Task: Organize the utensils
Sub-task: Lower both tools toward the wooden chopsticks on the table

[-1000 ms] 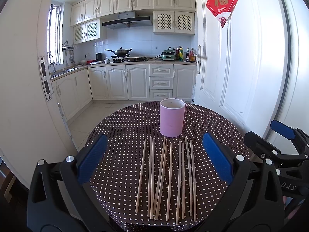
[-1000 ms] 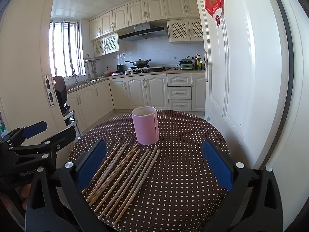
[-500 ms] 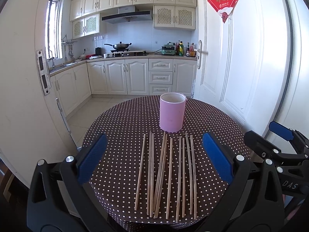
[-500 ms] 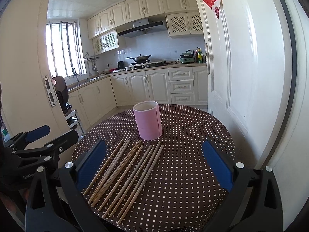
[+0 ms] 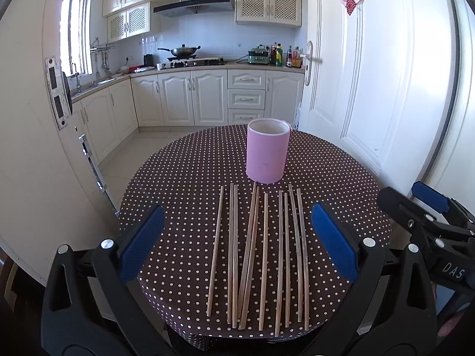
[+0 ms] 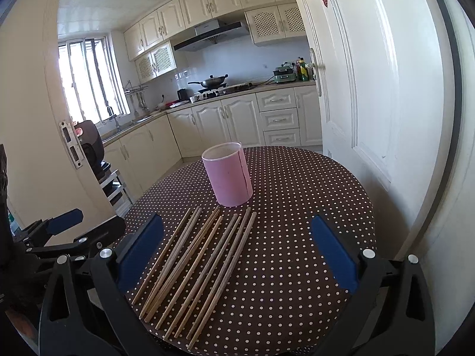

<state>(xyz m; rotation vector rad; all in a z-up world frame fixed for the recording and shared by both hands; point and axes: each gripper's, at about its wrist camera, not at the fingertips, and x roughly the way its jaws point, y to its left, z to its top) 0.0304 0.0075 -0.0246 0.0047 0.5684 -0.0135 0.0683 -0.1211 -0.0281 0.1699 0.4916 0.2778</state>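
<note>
A round table (image 5: 184, 178) covered with a dark brown cloth with white dots fills the middle of both views; behind it there is a kitchen with cream cabinets (image 5: 178, 98) and a white door (image 5: 386, 89) on the right side. On the far half of the table stands a pink cylindrical holder (image 5: 268, 155), upright, with its mouth open to the top; I cannot see inside it from these angles. Just in front of the holder lie the wooden chopsticks (image 5: 261, 255), about ten of them, in one row flat on the cloth; they run from near the foot of the holder toward the near edge of the table; most are nearly parallel, and two in the middle lie crossed close together. The far tips of the middle ones come just beside the holder's base; whether they touch it I cannot tell.

The left gripper (image 5: 237, 238) hovers over the near edge of the table with its blue pads spread wide, and it grasps nothing; the chopsticks show between its jaws. The right gripper (image 6: 237, 246) is also released, jaws wide apart, nothing between the pads; it looks at the chopsticks from the right side, so they appear slanted in its view.
</note>
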